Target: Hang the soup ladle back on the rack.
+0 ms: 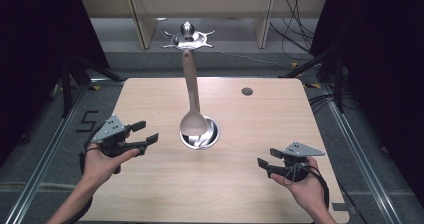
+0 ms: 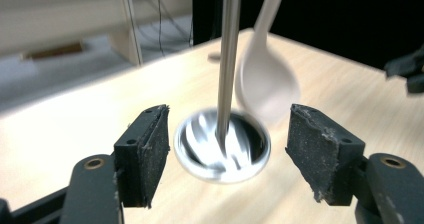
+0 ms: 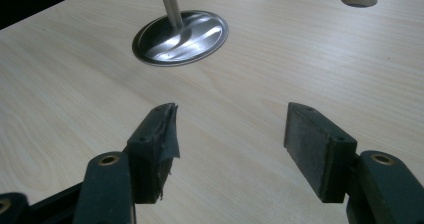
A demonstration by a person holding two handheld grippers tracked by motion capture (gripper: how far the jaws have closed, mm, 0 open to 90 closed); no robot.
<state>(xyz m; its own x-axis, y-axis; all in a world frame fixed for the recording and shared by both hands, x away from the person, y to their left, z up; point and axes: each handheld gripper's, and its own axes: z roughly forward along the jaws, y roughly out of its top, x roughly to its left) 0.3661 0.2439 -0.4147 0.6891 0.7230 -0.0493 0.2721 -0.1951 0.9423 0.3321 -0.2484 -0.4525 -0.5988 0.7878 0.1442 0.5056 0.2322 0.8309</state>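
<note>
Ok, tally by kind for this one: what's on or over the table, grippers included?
Grippers: 2 (left, right), both open
Spoon: 1, pale, hanging on the stand
Stand: 1, metal, round base and upright rod
Total: 4

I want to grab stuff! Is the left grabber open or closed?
Open. The left gripper has its jaws wide apart, with the round metal base showing between them.

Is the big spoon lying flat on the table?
No, the spoon hangs upright from the stand's top, its bowl above the shiny base.
</note>
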